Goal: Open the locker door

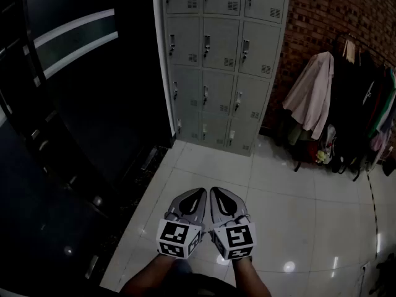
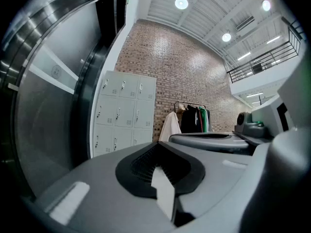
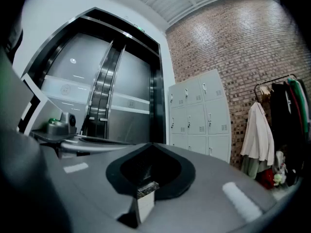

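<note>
A grey bank of lockers [image 1: 223, 60] stands against the far wall, with all of its small doors closed. It also shows in the left gripper view as the lockers [image 2: 124, 115] and in the right gripper view as the lockers [image 3: 199, 115]. My left gripper [image 1: 199, 193] and right gripper [image 1: 216, 193] are held side by side low over the floor, well short of the lockers. Both point toward them. The left gripper [image 2: 158, 147] has its jaws together with nothing between them. So does the right gripper [image 3: 153, 147].
Dark metal lift doors [image 1: 80, 104] fill the left side, right beside the lockers. A clothes rack [image 1: 356, 98] with a pale coat [image 1: 312, 91] and dark garments stands at the right before a brick wall [image 1: 334, 11]. Glossy white floor tiles [image 1: 278, 184] lie between me and the lockers.
</note>
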